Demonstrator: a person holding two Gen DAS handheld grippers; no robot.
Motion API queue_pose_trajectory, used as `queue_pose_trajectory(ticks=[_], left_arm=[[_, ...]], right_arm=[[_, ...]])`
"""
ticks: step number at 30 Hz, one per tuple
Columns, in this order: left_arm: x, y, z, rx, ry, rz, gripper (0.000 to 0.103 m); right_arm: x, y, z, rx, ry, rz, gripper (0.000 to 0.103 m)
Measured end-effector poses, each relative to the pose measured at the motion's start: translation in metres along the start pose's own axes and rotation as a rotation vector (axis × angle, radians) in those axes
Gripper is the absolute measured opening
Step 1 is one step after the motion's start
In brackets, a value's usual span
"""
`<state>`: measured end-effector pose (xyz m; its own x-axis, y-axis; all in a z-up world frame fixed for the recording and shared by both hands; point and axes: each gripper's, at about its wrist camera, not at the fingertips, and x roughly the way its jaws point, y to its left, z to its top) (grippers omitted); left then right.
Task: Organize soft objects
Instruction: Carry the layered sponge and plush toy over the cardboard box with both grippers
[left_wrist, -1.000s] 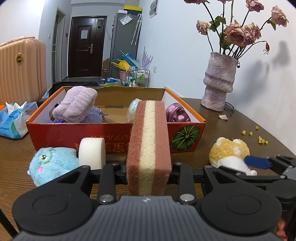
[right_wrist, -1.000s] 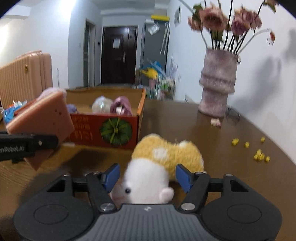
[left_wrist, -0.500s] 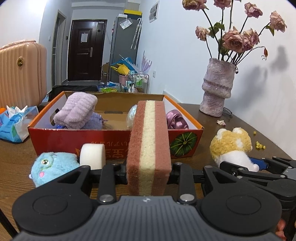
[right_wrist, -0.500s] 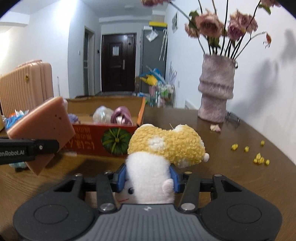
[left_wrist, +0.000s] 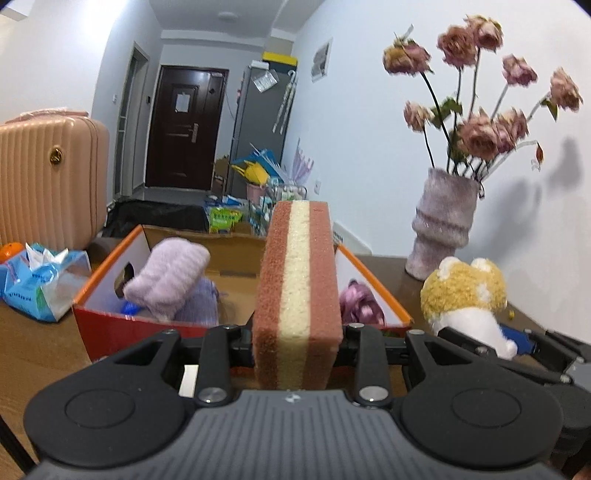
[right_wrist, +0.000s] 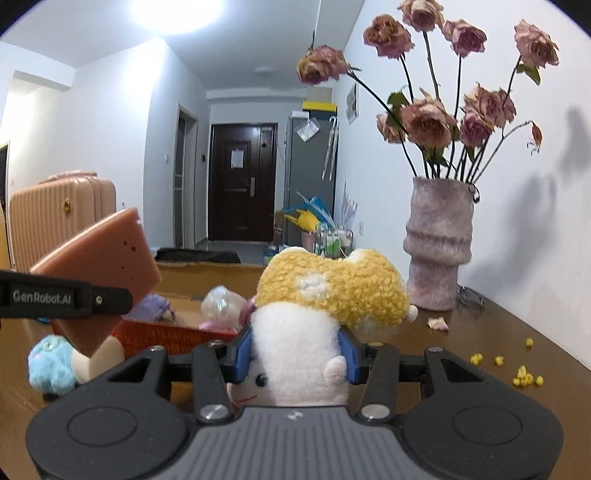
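We are in a home: behind the table (right_wrist: 480, 332) with its vase (right_wrist: 437, 243) stand a suitcase (left_wrist: 44, 177), fridge (left_wrist: 258, 129) and door (left_wrist: 181, 125).

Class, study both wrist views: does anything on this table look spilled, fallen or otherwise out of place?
Yes. Small yellow bits lie scattered loose on the brown table to the right, like a spill. A fallen petal rests by the vase, whose roses look dried and drooping.
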<state>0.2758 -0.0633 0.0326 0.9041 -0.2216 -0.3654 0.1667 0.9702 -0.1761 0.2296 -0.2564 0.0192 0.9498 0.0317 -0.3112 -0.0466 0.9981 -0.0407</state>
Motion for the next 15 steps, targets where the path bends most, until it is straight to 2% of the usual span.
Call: queue_pose_trajectory(ticks=[10, 15], left_arm=[[0.017, 0.008, 0.021, -0.03, -0.06, 0.036, 0.032], [0.029, 0.014, 0.029, -0.037, -0.076, 0.056, 0.032]], right_arm=[[0.021, 0.018, 0.021, 0.006, -0.096, 0.031, 0.046], [0.037, 0.03, 0.03, 0.003, -0.117, 0.047, 0.046]])
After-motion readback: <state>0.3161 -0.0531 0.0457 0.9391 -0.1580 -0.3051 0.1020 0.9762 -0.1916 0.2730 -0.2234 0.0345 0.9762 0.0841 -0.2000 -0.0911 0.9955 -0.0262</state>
